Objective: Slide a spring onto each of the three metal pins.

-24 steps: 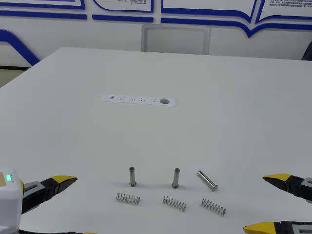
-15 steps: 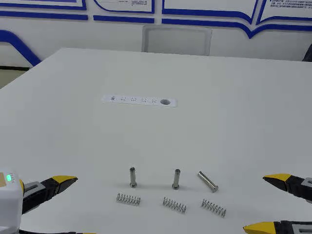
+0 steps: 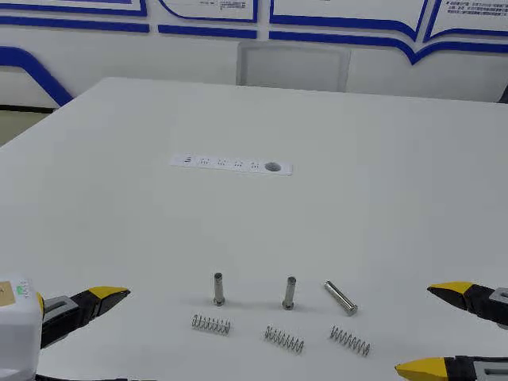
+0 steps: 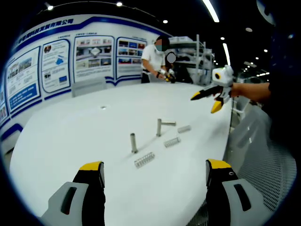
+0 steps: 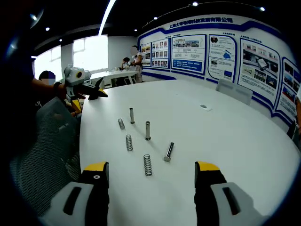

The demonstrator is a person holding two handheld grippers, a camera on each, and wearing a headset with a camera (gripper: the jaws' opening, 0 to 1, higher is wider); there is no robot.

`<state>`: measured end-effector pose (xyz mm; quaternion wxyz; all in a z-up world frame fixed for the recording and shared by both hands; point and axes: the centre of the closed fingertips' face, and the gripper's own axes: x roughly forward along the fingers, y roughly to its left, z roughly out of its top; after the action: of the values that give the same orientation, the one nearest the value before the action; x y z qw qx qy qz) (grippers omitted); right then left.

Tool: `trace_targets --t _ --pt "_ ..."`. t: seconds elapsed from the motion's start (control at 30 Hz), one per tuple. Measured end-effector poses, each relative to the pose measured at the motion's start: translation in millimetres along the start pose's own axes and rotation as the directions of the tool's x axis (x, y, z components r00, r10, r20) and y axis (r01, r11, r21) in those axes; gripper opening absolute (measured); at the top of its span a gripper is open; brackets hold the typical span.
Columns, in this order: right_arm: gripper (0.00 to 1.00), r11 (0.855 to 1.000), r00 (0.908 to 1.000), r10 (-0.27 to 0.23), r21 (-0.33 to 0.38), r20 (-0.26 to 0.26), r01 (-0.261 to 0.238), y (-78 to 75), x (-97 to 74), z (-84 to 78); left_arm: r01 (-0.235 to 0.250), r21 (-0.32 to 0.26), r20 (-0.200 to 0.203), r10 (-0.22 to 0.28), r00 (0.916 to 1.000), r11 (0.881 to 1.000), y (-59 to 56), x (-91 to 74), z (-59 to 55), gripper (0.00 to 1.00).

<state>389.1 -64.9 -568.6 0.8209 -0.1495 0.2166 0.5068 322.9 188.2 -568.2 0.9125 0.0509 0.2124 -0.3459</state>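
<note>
Low centre of the head view: left pin (image 3: 218, 289) and middle pin (image 3: 290, 293) upright, right pin (image 3: 340, 297) lying tilted, row of springs (image 3: 284, 340) just below on the table (image 3: 357, 159). Same layout as earlier, frame merely drifted. Bottom-left, left gripper (image 4: 155, 165); bottom-right, right gripper (image 3: 417, 329); both spread wide, holding nothing.

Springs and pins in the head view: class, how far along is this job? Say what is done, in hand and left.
Done: nothing. The left spring, middle spring and right spring lie loose on the table. In hand: nothing; left tongs and right tongs are open, empty. Left: all three; left pin and middle pin stand upright, right pin lies flat.
</note>
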Motion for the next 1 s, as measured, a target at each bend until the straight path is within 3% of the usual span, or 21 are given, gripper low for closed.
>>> trace_targets --t 0.33,0.5,1.0 --pt "0.73 1.0 0.9998 0.011 -0.007 -0.017 -0.011 -7.0 12.4 5.4 -0.004 -0.006 0.003 0.004 1.0 1.0 -2.8 -0.3 -1.2 0.9" --pt "0.66 1.0 0.9994 0.004 0.004 -0.033 -0.004 -13.9 23.0 9.4 -0.005 -0.007 0.002 0.005 1.0 1.0 -4.3 0.4 -2.7 0.9" --pt "0.46 0.999 0.9874 -0.03 0.015 -0.155 0.033 -35.2 64.7 9.1 -0.003 -0.008 0.001 0.003 1.0 1.0 -6.9 2.3 -2.8 0.9"
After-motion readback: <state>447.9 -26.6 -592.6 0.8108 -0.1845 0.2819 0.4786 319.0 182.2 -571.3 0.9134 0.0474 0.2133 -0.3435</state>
